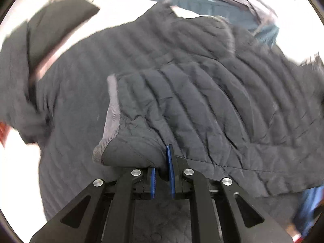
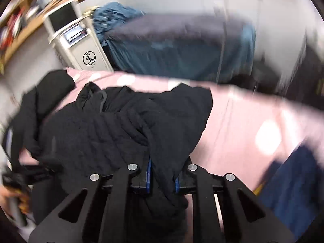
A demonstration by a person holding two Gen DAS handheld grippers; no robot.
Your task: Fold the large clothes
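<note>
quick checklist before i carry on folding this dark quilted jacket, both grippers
1. Left gripper has a hold on the jacket: ok, its fingers are pinched on a folded edge beside the grey cuff.
2. Right gripper has a hold: ok, dark cloth is bunched between its fingers.
3. Jacket lying flat: not ok, it is rumpled and partly lifted in the right wrist view.
4. Pink sheet free to the right: ok, bare there.
5. Blue garment apart from the jacket: cannot tell, they meet at the far edge.
6. Picture sharp enough to judge edges: not ok, heavy blur.
</note>
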